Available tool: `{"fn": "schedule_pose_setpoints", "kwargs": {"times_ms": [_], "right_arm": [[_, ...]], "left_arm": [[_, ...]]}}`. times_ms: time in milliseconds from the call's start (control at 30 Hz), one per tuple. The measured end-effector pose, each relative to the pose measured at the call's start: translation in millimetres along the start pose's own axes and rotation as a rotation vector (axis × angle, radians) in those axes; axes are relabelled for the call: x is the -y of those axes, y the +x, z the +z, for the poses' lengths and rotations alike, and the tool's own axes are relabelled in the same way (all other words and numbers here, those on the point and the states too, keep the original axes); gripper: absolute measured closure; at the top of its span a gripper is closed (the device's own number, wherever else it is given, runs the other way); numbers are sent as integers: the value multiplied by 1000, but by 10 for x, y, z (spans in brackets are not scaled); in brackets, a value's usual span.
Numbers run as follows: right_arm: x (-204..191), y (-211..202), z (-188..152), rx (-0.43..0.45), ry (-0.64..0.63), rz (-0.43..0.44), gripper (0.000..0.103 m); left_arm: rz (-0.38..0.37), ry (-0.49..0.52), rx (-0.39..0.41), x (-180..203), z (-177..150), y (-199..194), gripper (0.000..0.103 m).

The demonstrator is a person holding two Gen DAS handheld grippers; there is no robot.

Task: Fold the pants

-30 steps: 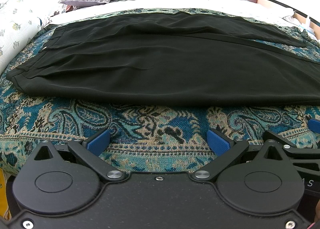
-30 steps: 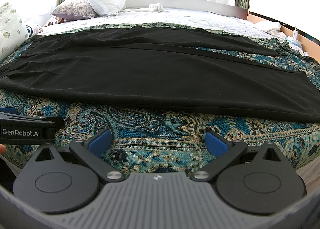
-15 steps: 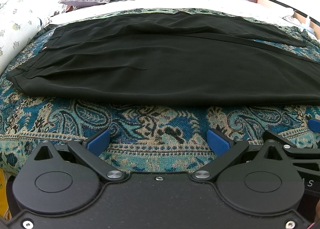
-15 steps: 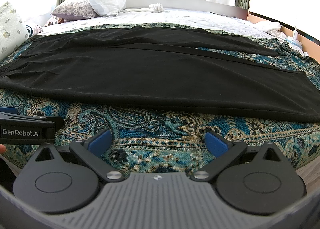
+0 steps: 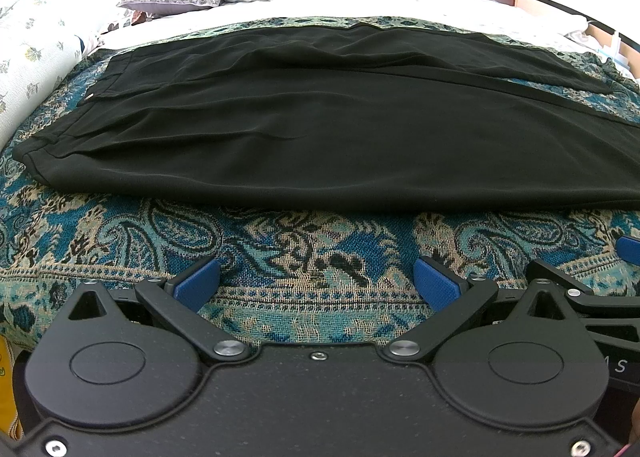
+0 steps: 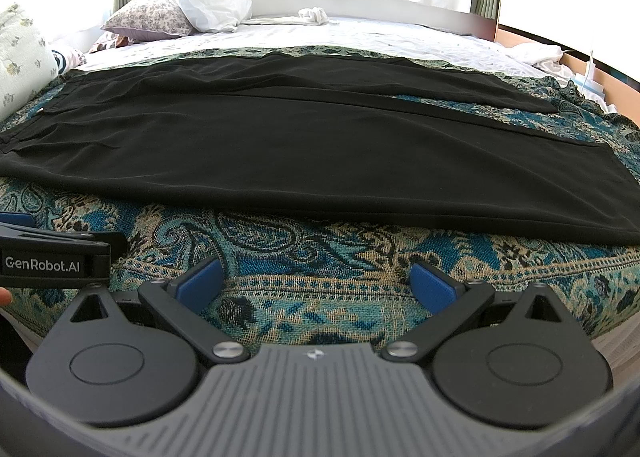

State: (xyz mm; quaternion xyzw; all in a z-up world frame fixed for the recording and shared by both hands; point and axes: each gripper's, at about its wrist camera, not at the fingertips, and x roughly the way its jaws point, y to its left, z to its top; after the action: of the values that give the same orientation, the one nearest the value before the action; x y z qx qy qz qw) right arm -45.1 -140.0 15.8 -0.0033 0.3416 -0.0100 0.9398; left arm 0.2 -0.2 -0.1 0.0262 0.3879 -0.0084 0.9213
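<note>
Black pants (image 5: 320, 129) lie flat across a blue paisley blanket (image 5: 280, 241) on a bed, waistband at the left, legs running right. They also show in the right wrist view (image 6: 320, 153), with the leg hems at the right. My left gripper (image 5: 318, 283) is open and empty, hovering at the bed's near edge short of the pants' near side. My right gripper (image 6: 318, 283) is open and empty, also short of the near side, to the right of the left one. The left gripper's body (image 6: 52, 257) shows at the right view's left edge.
Pillows (image 6: 176, 13) and a white sheet (image 6: 360, 37) lie beyond the blanket. A floral cushion (image 5: 32, 69) stands at the left. White cloth (image 6: 536, 55) and a wooden bed frame (image 6: 532, 37) are at the far right.
</note>
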Motion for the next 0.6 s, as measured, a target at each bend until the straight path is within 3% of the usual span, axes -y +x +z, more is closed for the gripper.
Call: {"fn": "schedule_pose_setpoints", "kwargs": {"times_ms": [600], "right_arm": [[-8, -2, -13, 3, -1, -2, 0]], "left_arm": [[0, 6, 2, -10, -5, -1, 0]]}}
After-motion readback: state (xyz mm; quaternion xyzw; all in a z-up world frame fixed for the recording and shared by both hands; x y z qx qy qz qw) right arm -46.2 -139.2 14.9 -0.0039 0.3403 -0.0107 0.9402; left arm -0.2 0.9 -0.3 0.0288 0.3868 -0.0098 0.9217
